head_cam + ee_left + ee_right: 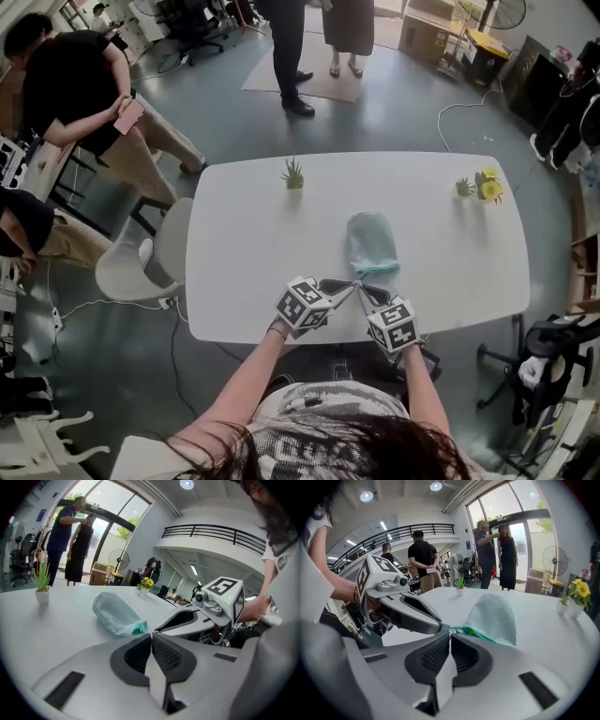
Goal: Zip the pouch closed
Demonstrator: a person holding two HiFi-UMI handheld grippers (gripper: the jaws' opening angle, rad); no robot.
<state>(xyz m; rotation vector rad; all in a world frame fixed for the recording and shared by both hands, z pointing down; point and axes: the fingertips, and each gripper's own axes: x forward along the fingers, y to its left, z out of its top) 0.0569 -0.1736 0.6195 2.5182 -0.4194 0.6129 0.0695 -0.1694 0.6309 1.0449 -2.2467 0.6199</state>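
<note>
A pale teal fabric pouch [370,242] lies on the white table [244,206], its zipper end toward me. Both grippers meet at that near end. My left gripper [351,285] is shut, and its tip [441,629] pinches the pouch's near corner. My right gripper [364,287] comes in from the right and is shut on the small white zipper pull [450,631] right beside it. In the left gripper view the pouch [115,613] stretches away from the shut jaws, its teal zipper edge [138,629] at their tip. The pouch's body [494,616] rises behind the right jaws.
A small green plant [293,173] stands at the table's far edge, a yellow flower pot [487,186] at the far right. A white chair [141,258] sits at the table's left side. People stand and sit beyond the table [75,94].
</note>
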